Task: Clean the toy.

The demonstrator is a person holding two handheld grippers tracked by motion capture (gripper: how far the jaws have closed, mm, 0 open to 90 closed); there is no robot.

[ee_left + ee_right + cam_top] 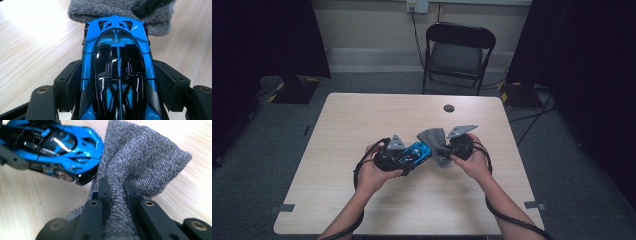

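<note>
Pale wood table (362,120), folding chair (457,52) at 12 o'clock. Glossy blue-black toy car (117,70) clamped in left gripper (117,82). Grey cloth (142,162) pinched in right gripper (117,192), touching car's nose.

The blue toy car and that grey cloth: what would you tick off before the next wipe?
1. Left claw clamps the toy car by both sides: ok.
2. Right claw pinches the cloth firmly: ok.
3. Cloth touches the car's end: ok in the left gripper view.
4. Car held above the table, not resting on it: cannot tell.
5. Cables clear of the car: ok.
</note>
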